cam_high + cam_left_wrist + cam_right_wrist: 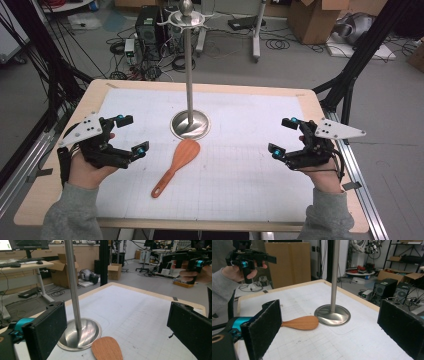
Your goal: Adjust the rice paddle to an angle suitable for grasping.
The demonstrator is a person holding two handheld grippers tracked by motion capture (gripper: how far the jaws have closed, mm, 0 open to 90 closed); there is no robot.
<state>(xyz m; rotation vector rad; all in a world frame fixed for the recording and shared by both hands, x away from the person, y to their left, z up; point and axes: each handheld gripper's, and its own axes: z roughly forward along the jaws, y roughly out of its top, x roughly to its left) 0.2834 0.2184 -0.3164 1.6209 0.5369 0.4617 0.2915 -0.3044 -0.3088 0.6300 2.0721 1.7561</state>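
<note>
I hold both hands low over the surface [240, 210], well apart, wrists turned inward so each tool points toward the middle. My left gripper [129, 135] has its jaws spread wide with nothing between them, and so does my right gripper [283, 136]. The wooden spatula [176, 167] lies flat between them, its broad rounded blade just beside the round base of the steel stand [190, 125], its handle slanting back toward me.

My black left gripper [129, 134] and right gripper [283, 135] carry blue accents; the spatula [176, 167] is reddish-brown wood, the stand [189, 123] silvery, the mat [250, 160] white, faintly gridded.
</note>
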